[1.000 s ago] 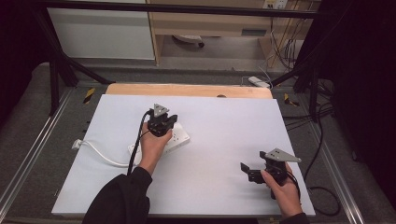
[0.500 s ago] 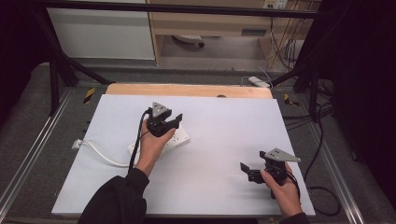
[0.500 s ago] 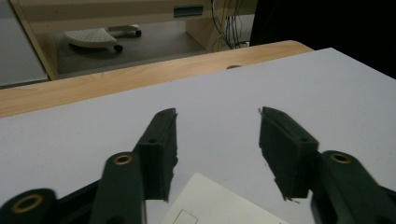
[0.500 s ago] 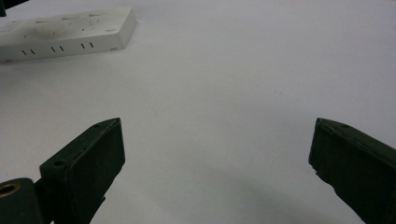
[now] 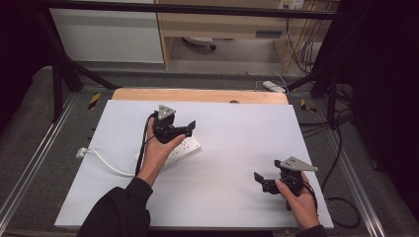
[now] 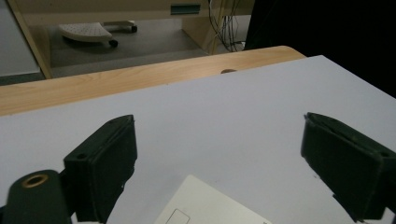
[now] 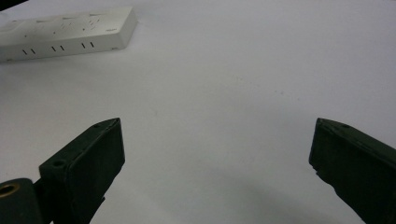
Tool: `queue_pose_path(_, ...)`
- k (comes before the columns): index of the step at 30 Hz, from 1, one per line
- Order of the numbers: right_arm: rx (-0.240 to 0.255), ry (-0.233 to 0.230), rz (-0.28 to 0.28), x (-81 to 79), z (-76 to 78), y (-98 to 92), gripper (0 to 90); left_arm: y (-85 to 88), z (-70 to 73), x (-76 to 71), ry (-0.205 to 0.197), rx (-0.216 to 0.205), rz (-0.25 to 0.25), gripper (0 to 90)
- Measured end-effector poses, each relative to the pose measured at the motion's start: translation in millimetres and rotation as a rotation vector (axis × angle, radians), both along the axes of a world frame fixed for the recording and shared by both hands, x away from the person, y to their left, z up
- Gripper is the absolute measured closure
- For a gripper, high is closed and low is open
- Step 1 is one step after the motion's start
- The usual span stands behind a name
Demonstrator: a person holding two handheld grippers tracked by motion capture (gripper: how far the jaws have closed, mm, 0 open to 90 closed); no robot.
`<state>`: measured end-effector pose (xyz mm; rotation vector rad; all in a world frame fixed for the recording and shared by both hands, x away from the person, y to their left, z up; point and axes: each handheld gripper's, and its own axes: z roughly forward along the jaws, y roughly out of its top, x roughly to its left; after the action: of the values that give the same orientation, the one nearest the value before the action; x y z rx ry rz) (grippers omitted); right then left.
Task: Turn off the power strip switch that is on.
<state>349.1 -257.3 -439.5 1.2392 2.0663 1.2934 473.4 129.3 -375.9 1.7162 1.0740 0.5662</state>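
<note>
Left of centre in the high view, the left gripper (image 5: pixel 185 129) is hovering over the power strip (image 5: pixel 190 146), jaws having just been opening with nothing between them – a rigid, smooth, fairly light block, probably best pinched across its narrow sides – while the right gripper (image 5: pixel 262 180) is waiting at lower right, jaws wide and bare.

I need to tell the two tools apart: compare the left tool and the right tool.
The left tool hangs over the white power strip, its jaws having just been opening; the right tool sits over bare table, far from the strip. The left is farther up the table, the right near its front edge. Both are open and hold nothing.
</note>
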Motion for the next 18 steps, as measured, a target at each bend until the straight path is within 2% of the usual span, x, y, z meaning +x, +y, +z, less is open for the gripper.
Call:
queue_pose_path(9, 0.001, 0.001, 0.002, 0.2, 0.0, 0.0, 3.8, 3.9, 10.3, -8.0, -0.033, -0.020, -0.028, 7.8)
queue_pose_path(18, 0.000, 0.004, 0.005, 0.8, -0.4, 0.8, 3.7, 17.5, 22.8, -19.4, -0.047, -0.033, -0.026, 7.4)
